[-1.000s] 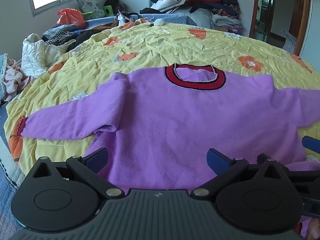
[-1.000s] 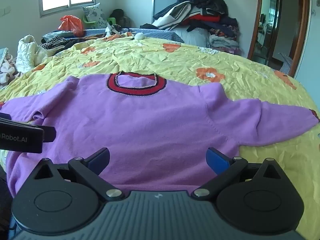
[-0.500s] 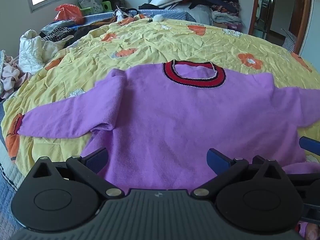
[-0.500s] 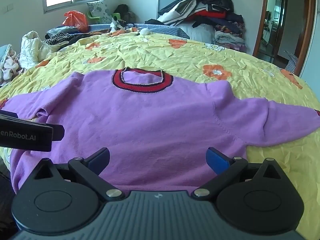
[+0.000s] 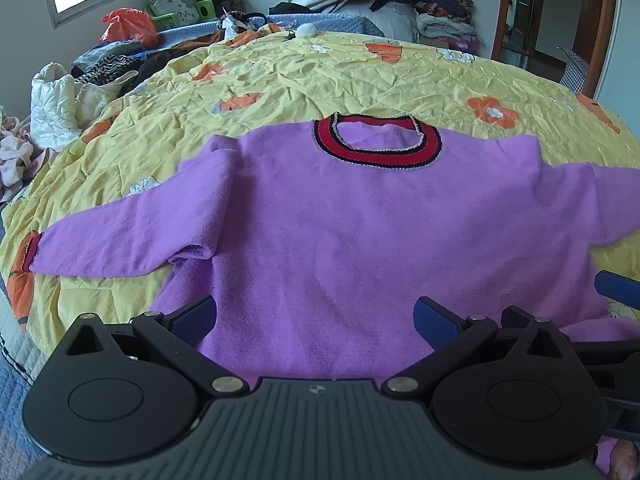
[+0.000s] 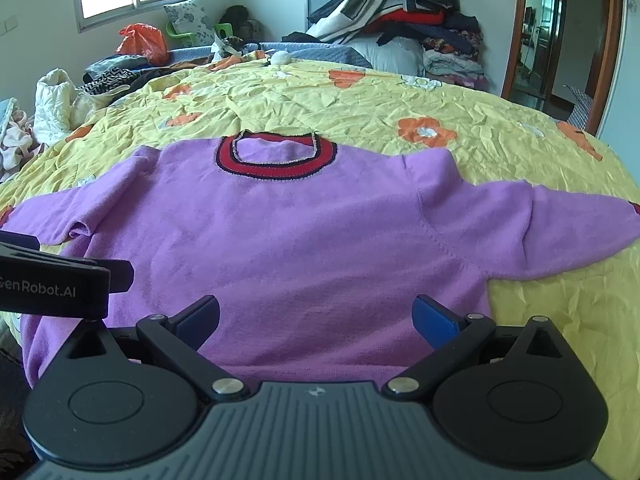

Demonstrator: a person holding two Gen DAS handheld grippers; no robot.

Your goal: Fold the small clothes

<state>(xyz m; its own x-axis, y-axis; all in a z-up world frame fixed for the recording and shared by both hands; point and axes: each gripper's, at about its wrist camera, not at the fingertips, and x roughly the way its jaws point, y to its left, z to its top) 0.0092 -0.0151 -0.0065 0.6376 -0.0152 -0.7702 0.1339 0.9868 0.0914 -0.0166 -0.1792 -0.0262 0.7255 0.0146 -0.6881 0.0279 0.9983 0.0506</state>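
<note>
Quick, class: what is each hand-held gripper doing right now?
Left hand-held gripper: open, holding nothing, above the purple sweater.
Right hand-held gripper: open, holding nothing, above the same sweater.

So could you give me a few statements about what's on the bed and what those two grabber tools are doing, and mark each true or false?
1. The purple sweater lies spread flat on the yellow bedspread. True.
2. Its collar is green. False: it is red with dark edging.
3. The left gripper has its jaws clamped on the hem. False: they stand wide open, holding nothing.
4. The right gripper is open too. True.
5. Both sleeves are folded across the chest. False: each sleeve stretches outward to its side.
</note>
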